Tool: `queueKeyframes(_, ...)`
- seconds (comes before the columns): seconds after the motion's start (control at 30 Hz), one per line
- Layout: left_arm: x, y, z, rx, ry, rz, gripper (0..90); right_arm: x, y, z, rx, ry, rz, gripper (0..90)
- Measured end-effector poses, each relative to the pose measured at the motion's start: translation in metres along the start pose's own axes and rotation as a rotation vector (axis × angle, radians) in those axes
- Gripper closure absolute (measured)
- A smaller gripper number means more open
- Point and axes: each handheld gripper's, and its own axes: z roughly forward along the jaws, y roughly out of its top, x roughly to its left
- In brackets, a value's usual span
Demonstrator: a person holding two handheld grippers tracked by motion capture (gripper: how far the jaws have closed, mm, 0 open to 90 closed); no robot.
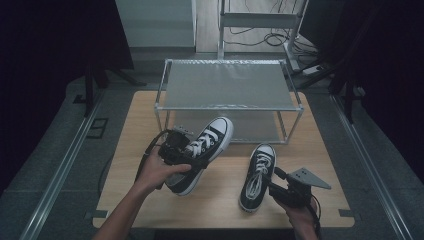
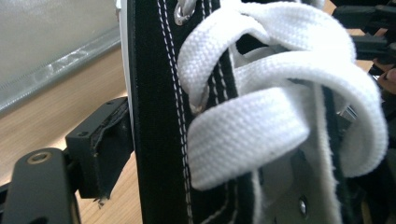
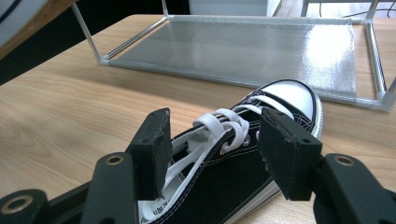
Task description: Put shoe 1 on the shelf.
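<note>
High view: nearest me, close to the near edge of the desk (image 1: 150, 200), my right gripper (image 1: 278, 186) sits low at the heel end of the right-hand sneaker (image 1: 257, 176), which lies flat on its sole with the toe pointing toward the far edge. In the right gripper view its two jaws stand apart on either side of that shoe's collar, neither pad pressing on the canvas, so that gripper is open around it and holds nothing. A little farther in and toward the left edge, my left hand (image 1: 159, 170) carries the left gripper (image 1: 192, 152), which has the other sneaker (image 1: 202, 152) lifted clear of the desk, tilted with its white toe cap up and away from me and its heel hanging down. In the left gripper view one pad lies flat against the black canvas beside the eyelets, with the white laces (image 2: 275, 102) bunched right before the lens, so that gripper is clamped on the shoe's side. Beyond both shoes, along the far edge, stands a low metal-framed shelf rack (image 1: 227, 85).
</note>
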Motion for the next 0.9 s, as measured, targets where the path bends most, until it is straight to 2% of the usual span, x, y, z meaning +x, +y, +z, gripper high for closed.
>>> queueKeyframes(0.43,-0.006,0.024,-0.010,-0.016,0.002,0.012,16.5,0.000,0.000,0.000,0.002,0.000,-0.001,44.5)
queueKeyframes(0.63,-0.005,0.044,-0.016,-0.025,0.009,0.008,16.5,-0.001,0.000,0.000,0.005,-0.001,-0.001,44.5)
queueKeyframes(0.77,-0.003,0.060,-0.020,-0.031,0.009,-0.011,16.4,-0.001,0.000,0.001,0.003,-0.001,0.000,44.5)
queueKeyframes(0.8,-0.003,0.060,-0.020,-0.031,0.009,-0.011,16.5,-0.001,0.000,0.001,0.003,-0.001,0.000,44.5)
queueKeyframes(0.87,-0.001,0.074,-0.022,-0.033,0.013,-0.025,16.4,-0.002,0.000,0.001,0.002,-0.001,-0.001,44.5)
queueKeyframes(0.9,-0.001,0.074,-0.022,-0.033,0.013,-0.025,16.4,-0.002,0.000,0.001,0.002,-0.001,-0.001,44.5)
